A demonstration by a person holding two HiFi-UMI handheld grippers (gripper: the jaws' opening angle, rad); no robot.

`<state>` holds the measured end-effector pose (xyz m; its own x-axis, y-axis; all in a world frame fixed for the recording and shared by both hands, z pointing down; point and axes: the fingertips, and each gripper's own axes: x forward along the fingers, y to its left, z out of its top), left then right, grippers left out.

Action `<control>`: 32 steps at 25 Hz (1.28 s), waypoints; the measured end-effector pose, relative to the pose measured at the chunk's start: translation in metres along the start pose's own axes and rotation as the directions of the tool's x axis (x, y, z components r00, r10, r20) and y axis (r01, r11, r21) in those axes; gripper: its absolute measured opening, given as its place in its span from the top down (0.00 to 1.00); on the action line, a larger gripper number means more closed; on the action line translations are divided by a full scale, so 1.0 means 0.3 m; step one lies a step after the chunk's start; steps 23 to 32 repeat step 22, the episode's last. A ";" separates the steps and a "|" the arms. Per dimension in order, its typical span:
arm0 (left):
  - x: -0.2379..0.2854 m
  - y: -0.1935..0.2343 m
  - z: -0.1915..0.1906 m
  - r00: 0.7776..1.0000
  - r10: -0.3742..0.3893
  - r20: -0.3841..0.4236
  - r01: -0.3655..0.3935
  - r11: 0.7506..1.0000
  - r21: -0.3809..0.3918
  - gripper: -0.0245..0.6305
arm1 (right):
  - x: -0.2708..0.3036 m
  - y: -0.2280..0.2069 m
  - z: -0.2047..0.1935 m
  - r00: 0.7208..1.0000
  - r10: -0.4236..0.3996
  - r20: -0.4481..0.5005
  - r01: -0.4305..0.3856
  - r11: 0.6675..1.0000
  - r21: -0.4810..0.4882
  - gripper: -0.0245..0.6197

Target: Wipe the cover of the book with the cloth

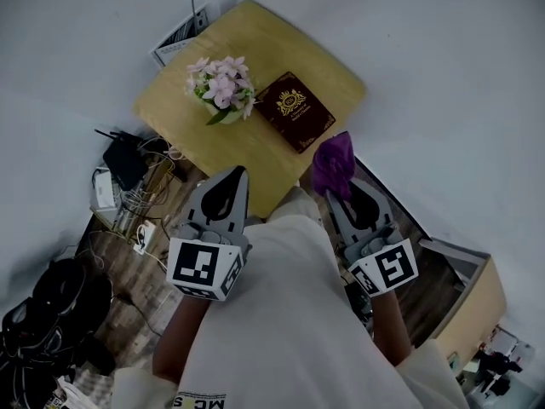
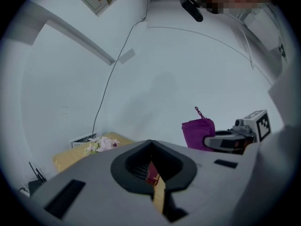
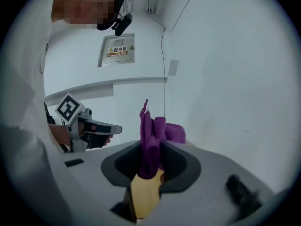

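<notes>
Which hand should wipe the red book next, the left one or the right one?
Right. The right gripper pinches the purple cloth, which hangs close to the book on the table. The left gripper is shut with nothing in it.

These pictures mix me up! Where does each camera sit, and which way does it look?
Head view: on the person's head, looking steeply down at the table, book and flowers; the person's white shirt, left hand-held gripper and right hand-held gripper show.
Left gripper view: on the left hand-held gripper, looking along its shut jaws toward the wall and table.
Right gripper view: on the right hand-held gripper, looking along jaws shut on the cloth.
Shared: all three show the cloth.
</notes>
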<state>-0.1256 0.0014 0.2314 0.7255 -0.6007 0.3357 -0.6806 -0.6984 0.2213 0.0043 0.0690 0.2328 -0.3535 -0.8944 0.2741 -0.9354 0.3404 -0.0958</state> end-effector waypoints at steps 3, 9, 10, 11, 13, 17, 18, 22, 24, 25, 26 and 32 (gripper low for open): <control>0.005 -0.010 0.003 1.000 -0.012 0.000 0.012 1.000 0.003 0.95 | -0.007 0.032 -0.013 1.000 0.015 -0.016 -0.015 1.000 -0.016 0.79; 0.006 -0.021 -0.018 0.999 -0.035 -0.018 0.035 0.999 0.000 0.95 | -0.005 0.056 -0.006 1.000 -0.001 -0.013 0.001 1.000 -0.011 0.79; 0.006 -0.024 -0.021 0.999 -0.040 -0.020 0.040 0.999 0.000 0.95 | -0.004 0.056 -0.003 1.000 -0.004 -0.011 0.004 1.000 -0.011 0.79; 0.006 -0.028 -0.023 0.999 -0.044 -0.022 0.044 0.999 0.000 0.95 | -0.004 0.056 0.001 1.000 -0.006 -0.010 0.006 1.000 -0.012 0.79; 0.010 -0.033 -0.025 0.998 -0.052 -0.024 0.052 0.999 0.002 0.95 | -0.004 0.055 0.008 1.000 -0.009 -0.009 0.009 1.000 -0.018 0.79; 0.008 -0.035 -0.029 0.998 -0.062 -0.025 0.062 0.998 0.000 0.95 | -0.004 0.069 0.015 1.000 -0.009 -0.010 0.009 1.000 -0.026 0.79; 0.007 -0.035 -0.030 0.998 -0.064 -0.024 0.064 0.998 0.000 0.95 | -0.004 0.073 0.015 1.000 -0.010 -0.011 0.009 1.000 -0.028 0.79; 0.010 -0.038 -0.036 0.997 -0.073 -0.024 0.073 0.997 -0.002 0.95 | -0.008 0.078 0.011 1.000 -0.014 -0.017 0.014 0.999 -0.033 0.79; 0.010 -0.038 -0.036 0.997 -0.073 -0.024 0.073 0.997 -0.002 0.95 | -0.008 0.078 0.011 1.000 -0.014 -0.017 0.014 0.999 -0.033 0.79; 0.010 -0.038 -0.036 0.997 -0.073 -0.024 0.073 0.997 -0.002 0.95 | -0.008 0.078 0.011 1.000 -0.014 -0.017 0.014 0.999 -0.033 0.79; 0.010 -0.038 -0.036 0.997 -0.073 -0.024 0.073 0.997 -0.002 0.95 | -0.008 0.078 0.011 1.000 -0.014 -0.017 0.014 0.999 -0.033 0.79; 0.010 -0.038 -0.036 0.997 -0.073 -0.024 0.073 0.997 -0.002 0.95 | -0.008 0.078 0.011 1.000 -0.014 -0.017 0.014 0.999 -0.033 0.79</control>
